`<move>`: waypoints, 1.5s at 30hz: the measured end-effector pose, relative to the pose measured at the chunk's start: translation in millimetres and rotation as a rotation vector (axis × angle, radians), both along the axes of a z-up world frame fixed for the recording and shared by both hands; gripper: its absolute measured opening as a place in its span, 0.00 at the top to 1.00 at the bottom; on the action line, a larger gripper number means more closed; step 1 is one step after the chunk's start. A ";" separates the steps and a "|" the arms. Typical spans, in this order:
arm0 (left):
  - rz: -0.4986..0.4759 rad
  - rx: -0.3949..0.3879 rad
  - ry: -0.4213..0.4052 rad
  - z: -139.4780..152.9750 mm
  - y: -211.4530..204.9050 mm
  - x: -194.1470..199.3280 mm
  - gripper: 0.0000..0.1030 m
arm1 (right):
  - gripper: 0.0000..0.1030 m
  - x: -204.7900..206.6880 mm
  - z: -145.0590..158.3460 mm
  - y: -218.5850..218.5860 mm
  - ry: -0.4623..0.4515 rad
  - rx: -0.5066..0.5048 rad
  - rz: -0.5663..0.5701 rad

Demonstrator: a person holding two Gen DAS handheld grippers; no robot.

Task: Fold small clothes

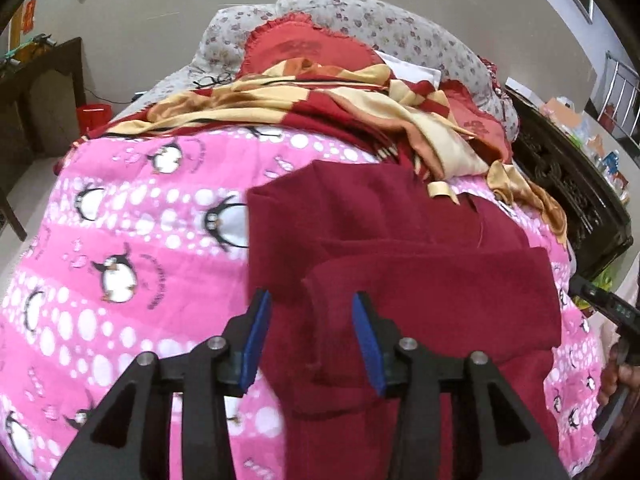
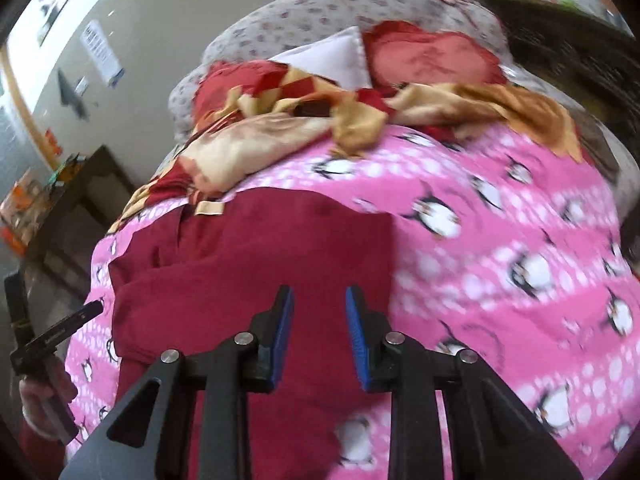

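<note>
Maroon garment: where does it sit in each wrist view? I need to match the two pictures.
Left wrist view: maroon garment fills centre and lower right, ahead of the left gripper.
Right wrist view: maroon garment fills centre and lower left, ahead of the right gripper.
Shared landmark: the pink penguin blanket underneath it.

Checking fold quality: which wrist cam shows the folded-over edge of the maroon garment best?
Left wrist. The maroon garment is sharp there, and its folded-over layer's edge runs clearly across the cloth just beyond the open left gripper. The right wrist view shows the same garment motion-blurred, with its layers hard to separate.
</note>
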State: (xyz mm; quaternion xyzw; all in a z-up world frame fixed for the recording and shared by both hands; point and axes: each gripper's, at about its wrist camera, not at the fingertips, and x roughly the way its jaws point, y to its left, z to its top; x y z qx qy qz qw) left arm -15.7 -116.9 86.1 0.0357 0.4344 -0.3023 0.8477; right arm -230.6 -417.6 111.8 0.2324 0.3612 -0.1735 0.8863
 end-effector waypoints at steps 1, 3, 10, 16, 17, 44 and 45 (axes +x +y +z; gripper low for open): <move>-0.001 0.010 -0.012 -3.4 -7.2 -0.3 0.57 | 0.56 9.1 -2.0 1.9 0.008 -0.011 0.009; 0.010 0.044 -0.026 -11.4 -16.5 1.3 0.57 | 0.56 28.8 -9.4 2.4 0.032 -0.015 0.025; 0.066 0.104 0.032 -48.8 -24.2 29.9 0.54 | 0.56 62.3 -37.3 -10.7 0.107 -0.094 0.004; 0.055 0.142 -0.008 -48.3 -30.1 24.4 0.54 | 0.56 52.5 -24.7 -10.5 0.111 -0.068 -0.001; 0.057 0.141 -0.008 -48.2 -29.9 24.1 0.54 | 0.56 44.8 -20.7 -6.8 0.105 -0.062 0.004; 0.044 0.127 -0.004 -26.5 3.6 -8.1 0.42 | 0.44 -44.3 -46.9 5.0 0.133 0.060 -0.096; 0.039 0.123 -0.001 -27.2 6.0 -11.7 0.41 | 0.44 -44.5 -50.7 3.1 0.136 0.083 -0.097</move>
